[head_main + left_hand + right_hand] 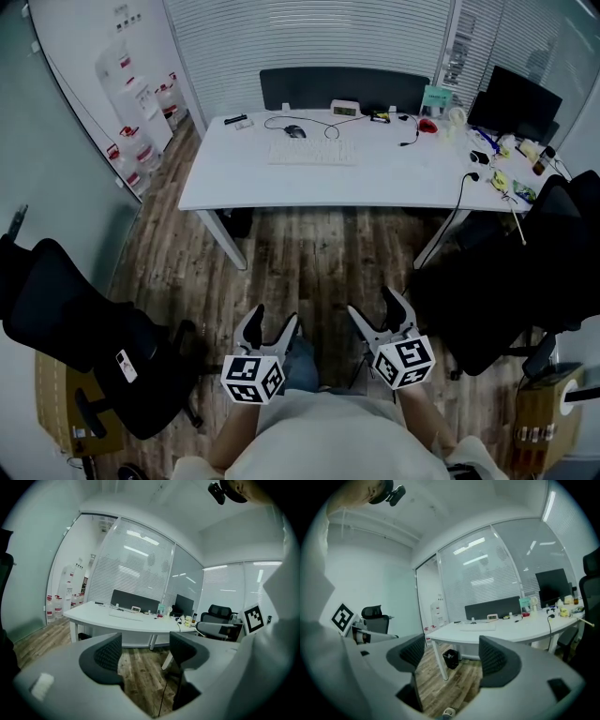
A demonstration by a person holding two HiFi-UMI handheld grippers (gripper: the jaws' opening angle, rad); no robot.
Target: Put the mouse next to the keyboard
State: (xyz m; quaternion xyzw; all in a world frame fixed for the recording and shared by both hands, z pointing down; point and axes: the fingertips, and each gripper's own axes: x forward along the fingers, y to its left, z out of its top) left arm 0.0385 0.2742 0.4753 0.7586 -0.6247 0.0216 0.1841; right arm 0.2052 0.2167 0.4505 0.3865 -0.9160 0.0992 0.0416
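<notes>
A dark mouse (295,131) with a cable lies on the white desk (281,187) far ahead, just behind the left end of the white keyboard (312,152). Both grippers hang close to my body over the wooden floor, well short of the desk. My left gripper (273,319) stands open with nothing between its jaws, and so does my right gripper (375,305). In the left gripper view the left gripper (143,653) frames the floor, with the keyboard (125,616) small on the desk. In the right gripper view the right gripper (452,656) frames the floor too, the keyboard (478,627) showing beyond it.
A black office chair (84,347) stands at my left and another (525,291) at my right. A monitor (520,98), cables and small items crowd the desk's right end. A dark partition panel (342,89) backs the desk. Water bottles (141,141) line the left wall. A bin (451,658) sits under the desk.
</notes>
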